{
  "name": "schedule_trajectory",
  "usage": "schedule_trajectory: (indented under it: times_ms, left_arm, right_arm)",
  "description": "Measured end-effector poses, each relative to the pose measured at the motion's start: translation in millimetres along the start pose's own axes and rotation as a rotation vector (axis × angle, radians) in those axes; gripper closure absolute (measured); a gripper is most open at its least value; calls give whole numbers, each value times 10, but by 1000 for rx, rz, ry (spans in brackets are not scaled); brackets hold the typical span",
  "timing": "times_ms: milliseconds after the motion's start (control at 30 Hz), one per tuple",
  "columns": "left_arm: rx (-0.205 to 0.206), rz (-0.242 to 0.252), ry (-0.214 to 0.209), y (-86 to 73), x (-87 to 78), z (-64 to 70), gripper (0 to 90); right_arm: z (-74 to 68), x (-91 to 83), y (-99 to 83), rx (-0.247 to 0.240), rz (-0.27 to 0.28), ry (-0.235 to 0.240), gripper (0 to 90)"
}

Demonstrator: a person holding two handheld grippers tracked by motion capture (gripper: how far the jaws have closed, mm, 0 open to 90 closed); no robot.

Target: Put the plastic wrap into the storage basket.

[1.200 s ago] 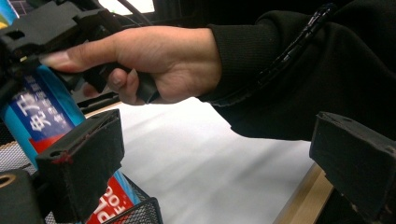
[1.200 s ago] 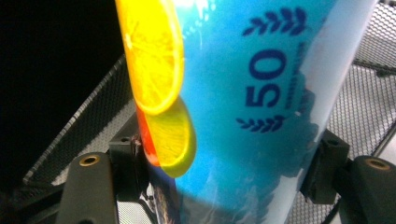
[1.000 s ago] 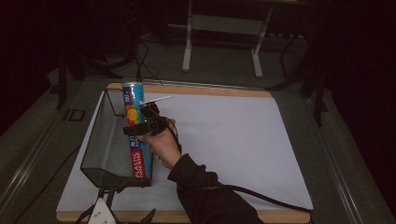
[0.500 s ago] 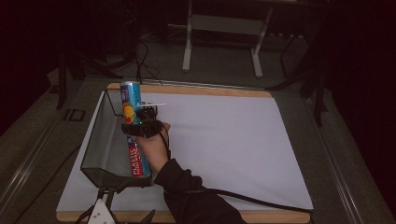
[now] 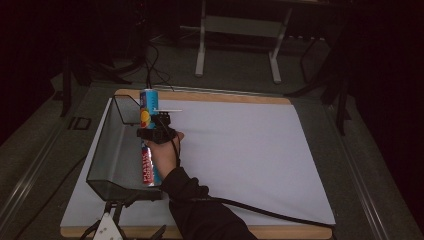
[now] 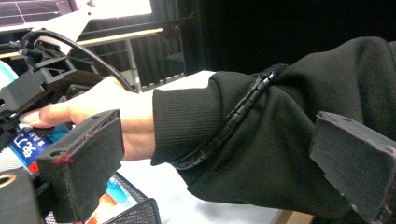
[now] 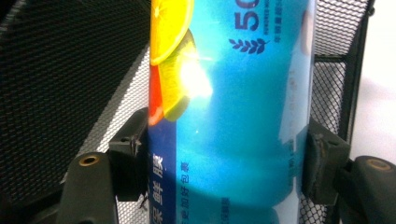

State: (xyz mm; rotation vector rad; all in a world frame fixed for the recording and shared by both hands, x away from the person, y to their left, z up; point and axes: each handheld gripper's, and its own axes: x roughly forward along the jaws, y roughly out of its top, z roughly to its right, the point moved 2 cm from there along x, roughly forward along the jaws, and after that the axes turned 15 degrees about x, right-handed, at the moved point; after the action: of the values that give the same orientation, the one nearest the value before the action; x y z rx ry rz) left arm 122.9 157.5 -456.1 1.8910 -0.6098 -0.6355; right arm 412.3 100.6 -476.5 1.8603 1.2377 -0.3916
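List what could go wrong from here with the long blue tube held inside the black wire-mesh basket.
1. The long blue printed tube is gripped mid-length by the right gripper, so it might pivot between the jaws.
2. It lies close along the near wall of the black wire-mesh basket; its ends may catch the mesh.
3. The open left gripper hovers by the person's black sleeve and could snag the cable.

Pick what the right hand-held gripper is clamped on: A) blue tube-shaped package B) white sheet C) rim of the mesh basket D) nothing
A: in the right gripper view both pads of the right hand-held gripper press the sides of the blue package, with the mesh basket behind it.
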Motion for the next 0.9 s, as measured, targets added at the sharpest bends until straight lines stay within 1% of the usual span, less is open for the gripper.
schedule_trajectory:
  times_ms: [33, 100, 300, 333, 367, 500, 533, 567, 600, 633, 667, 733, 767, 800, 867, 900]
  left_arm:
    - [0, -1, 0, 0, 1, 0, 41]
    - [1, -4, 0, 0, 3, 2, 41]
    - [2, -6, -1, 0, 9, 4, 41]
    - [2, -6, -1, 0, 9, 4, 41]
    - [2, -7, -1, -3, 12, 1, 41]
    - [3, -7, -2, -1, 12, 5, 41]
    - [3, -7, -2, -1, 12, 5, 41]
    - [3, -8, -2, -2, 12, 3, 41]
    - [3, -8, -2, -2, 12, 3, 41]
    - [3, -7, -1, -3, 12, 1, 41]
    - [3, -8, -2, -4, 13, 0, 41]
    - [3, -9, -2, -5, 15, -1, 41]
    - [4, -9, -3, -3, 17, 4, 41]
    - [5, -8, -2, -3, 15, 5, 41]
    - [5, -9, -2, -3, 15, 4, 41]
    - [5, -9, -2, -3, 15, 4, 41]
  right_arm:
    - [9, 16, 4, 4, -12, 1, 315]
    - [22, 41, 0, 10, -12, -6, 314]
    - [74, 131, 1, 21, -41, -28, 307]
    - [80, 141, -3, 12, -36, -24, 307]
    - [59, 140, -14, -2, -34, -38, 302]
    - [70, 146, -8, -12, -34, -29, 297]
    - [67, 147, -7, -19, -35, -30, 297]
    - [58, 150, 0, -47, -40, -37, 284]
    - [58, 150, 0, -47, -40, -37, 284]
    - [44, 155, 13, -92, -54, -48, 273]
    - [40, 154, 21, -105, -61, -49, 265]
    - [40, 154, 21, -105, -61, -49, 265]
    - [41, 142, 45, -158, -60, -34, 245]
    - [37, 133, 47, -165, -58, -35, 244]
    - [25, 126, 51, -203, -56, -42, 228]
    - [25, 126, 51, -203, -56, -42, 228]
